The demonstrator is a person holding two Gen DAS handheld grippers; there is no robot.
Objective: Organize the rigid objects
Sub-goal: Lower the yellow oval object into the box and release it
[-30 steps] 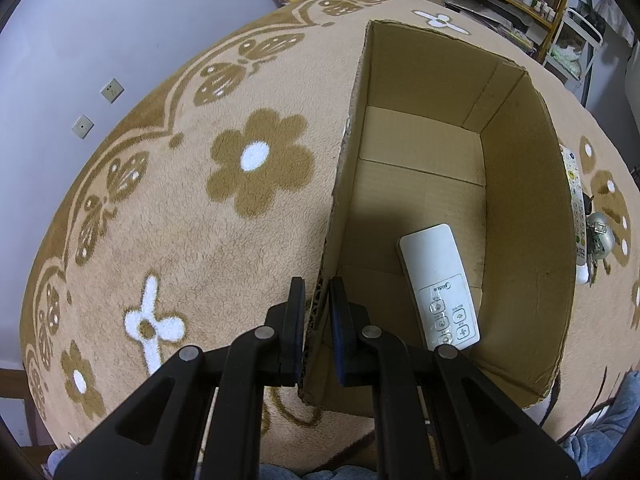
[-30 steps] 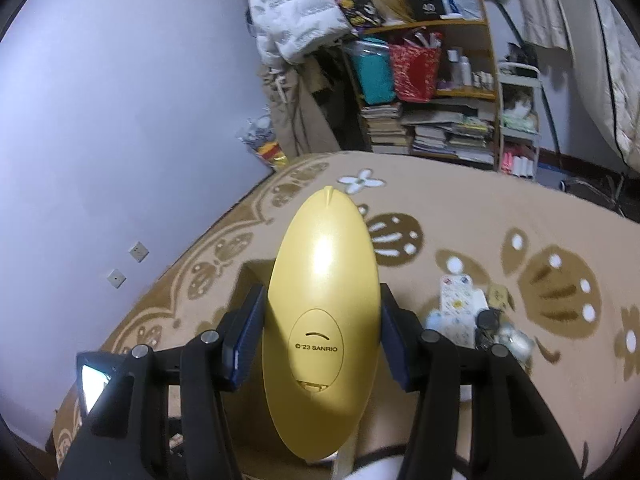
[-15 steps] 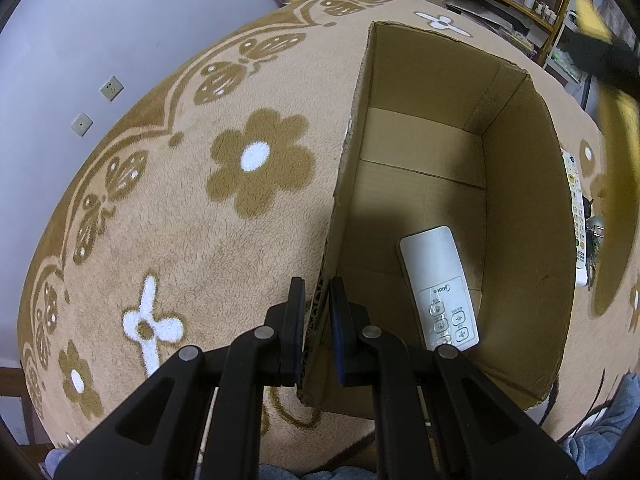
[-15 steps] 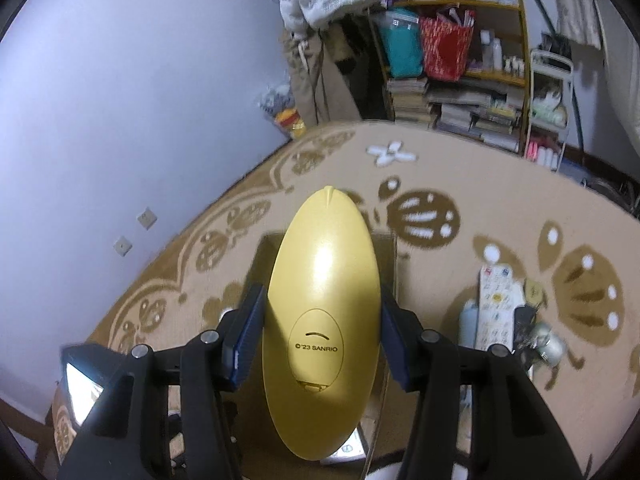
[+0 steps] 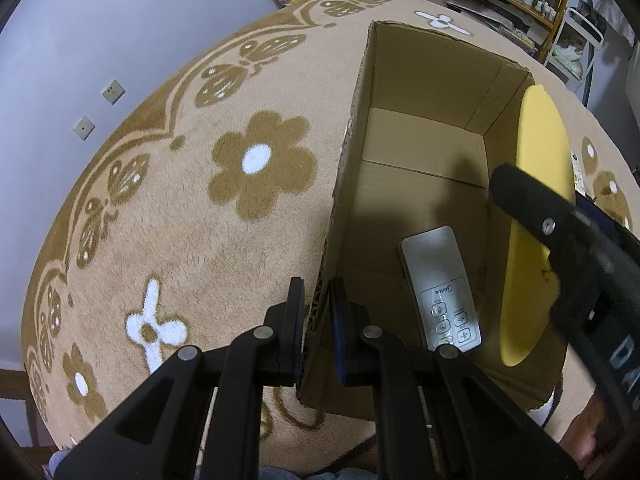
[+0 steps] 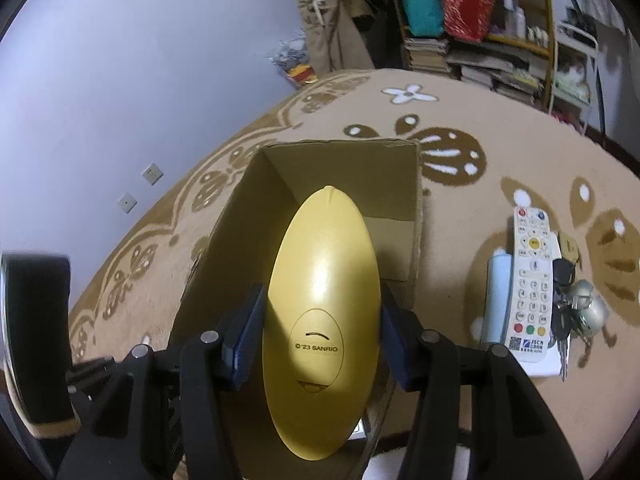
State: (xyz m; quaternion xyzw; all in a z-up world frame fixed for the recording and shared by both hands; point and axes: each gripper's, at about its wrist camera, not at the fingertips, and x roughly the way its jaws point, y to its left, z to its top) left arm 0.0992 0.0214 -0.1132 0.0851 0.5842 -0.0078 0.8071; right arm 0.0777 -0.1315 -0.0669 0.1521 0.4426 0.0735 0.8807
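Two grippers work together: the left gripper (image 5: 316, 320) clamps the cardboard box (image 5: 404, 92) wall, while the right gripper (image 6: 320, 328), closed on the yellow oval case (image 6: 322, 300), has now arrived above the box opening, ready to lower it beside the white remote (image 5: 442, 288).

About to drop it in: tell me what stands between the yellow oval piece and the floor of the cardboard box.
Nothing visible blocks the yellow oval piece above the open cardboard box. Only a white remote lies on the floor's near end; the far part is bare.

Glossy plastic yellow case (image 6: 322, 320), matt cardboard box (image 5: 420, 92), fuzzy rug (image 5: 180, 220)
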